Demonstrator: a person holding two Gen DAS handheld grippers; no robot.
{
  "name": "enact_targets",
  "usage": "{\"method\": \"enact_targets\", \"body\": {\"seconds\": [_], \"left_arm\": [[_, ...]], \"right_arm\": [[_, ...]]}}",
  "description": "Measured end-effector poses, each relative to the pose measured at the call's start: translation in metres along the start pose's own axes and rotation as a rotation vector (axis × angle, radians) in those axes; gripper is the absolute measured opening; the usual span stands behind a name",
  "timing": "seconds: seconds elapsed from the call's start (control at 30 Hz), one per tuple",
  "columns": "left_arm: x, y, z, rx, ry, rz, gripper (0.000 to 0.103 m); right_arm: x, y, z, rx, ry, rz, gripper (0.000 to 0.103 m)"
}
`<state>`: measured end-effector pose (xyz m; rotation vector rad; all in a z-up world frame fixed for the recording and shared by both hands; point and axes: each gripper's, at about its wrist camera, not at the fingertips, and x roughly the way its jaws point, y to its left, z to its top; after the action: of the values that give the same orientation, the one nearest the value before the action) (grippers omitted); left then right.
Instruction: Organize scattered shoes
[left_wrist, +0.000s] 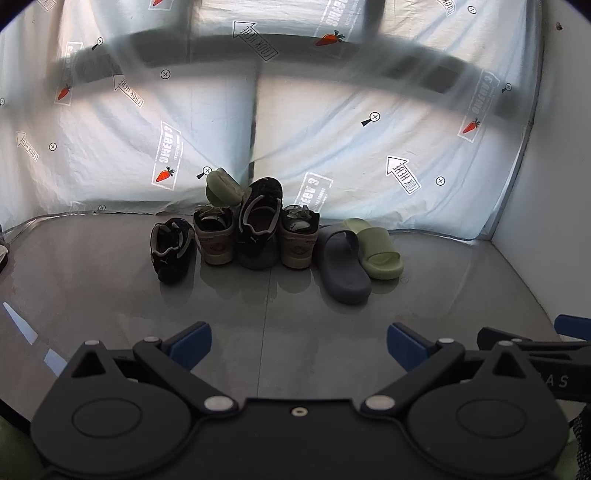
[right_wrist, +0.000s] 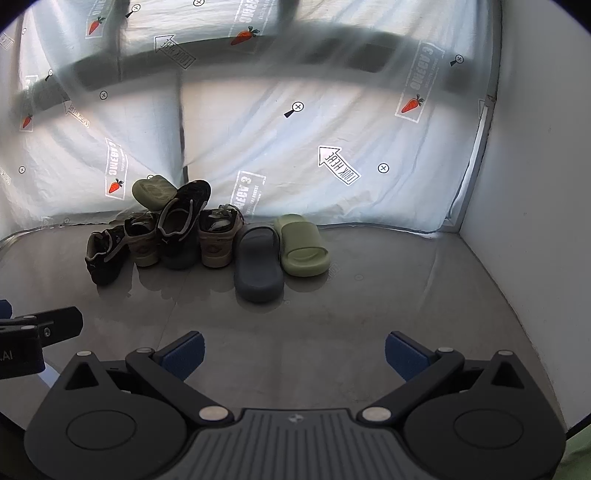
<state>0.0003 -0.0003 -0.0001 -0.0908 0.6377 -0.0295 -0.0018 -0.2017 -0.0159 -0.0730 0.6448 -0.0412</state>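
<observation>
Above floor | left hand-held gripper agape | right hand-held gripper agape, level

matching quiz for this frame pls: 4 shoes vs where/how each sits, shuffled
1. green slide
2. grey-blue slide
3. second green slide
4. black sneaker

A. leftmost, flat on the floor
B. rightmost in the row
C. perched on top of the pile
D. between a beige sneaker and the green slide

Pairs: 1-B, 2-D, 3-C, 4-A

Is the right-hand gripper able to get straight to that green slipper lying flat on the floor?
Probably yes. The right gripper is open, the floor before it is bare, and the green slide lies at the pile's outer end.
</observation>
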Motion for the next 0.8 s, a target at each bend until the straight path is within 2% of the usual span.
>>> {"method": "enact_targets", "body": {"seconds": [0.17, 0.4, 0.47, 0.8], "left_arm": [[0.002, -0.002, 0.0, -0.001, -0.003, 0.0, 0.102], [0.003, 0.0, 0.004, -0.002, 0.0, -0.004, 0.102], [0.002, -0.001, 0.003, -0.001, 0.002, -0.006, 0.102], [0.001, -0.002, 0.003, 0.0, 0.003, -0.004, 0.102]], "right_arm": [[0.0, -0.002, -0.004, -0.003, 0.0, -0.006, 0.103], [0.011, 0.002, 0.01, -0.013, 0.008, -0.013, 0.103], [0.004, 0.001, 0.001, -0.006, -0.001, -0.013, 0.103], [0.008, 0.002, 0.003, -0.004, 0.005, -0.015, 0.103]]}}
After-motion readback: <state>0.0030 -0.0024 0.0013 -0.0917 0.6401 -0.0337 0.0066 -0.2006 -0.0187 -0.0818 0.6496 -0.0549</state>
